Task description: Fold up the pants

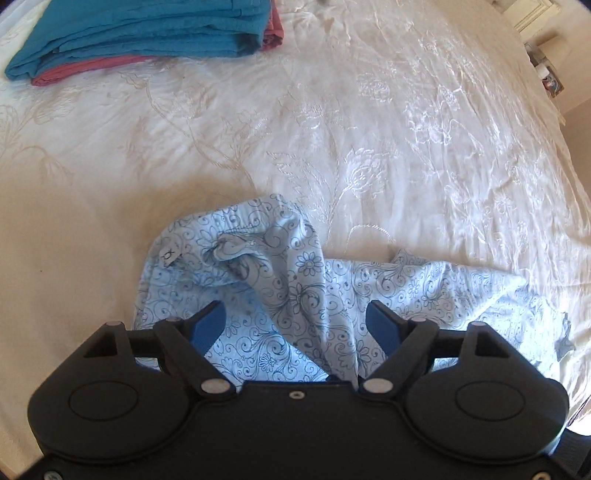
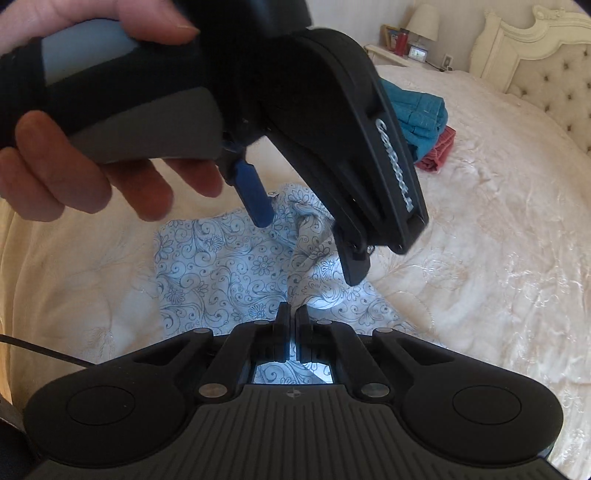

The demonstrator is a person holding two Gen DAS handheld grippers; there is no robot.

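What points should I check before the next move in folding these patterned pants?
1. Right gripper shut on the floral pants: ok.
2. Left gripper open, ready to grasp: ok.
3. Left gripper over the pants: ok.
4. Pants lying flat: not ok, bunched and wrinkled.
5. Waistband and leg ends located: cannot tell.
6. Folded teal and red stack apart from the pants: ok.

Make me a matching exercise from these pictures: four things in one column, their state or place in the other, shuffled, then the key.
1. left gripper
2. right gripper
3. patterned pants
4. teal stack

A. folded, at the far side of the bed
B. jaws wide apart above the cloth
C. crumpled on the bedspread
D. jaws shut on the cloth

Pairs: 1-B, 2-D, 3-C, 4-A
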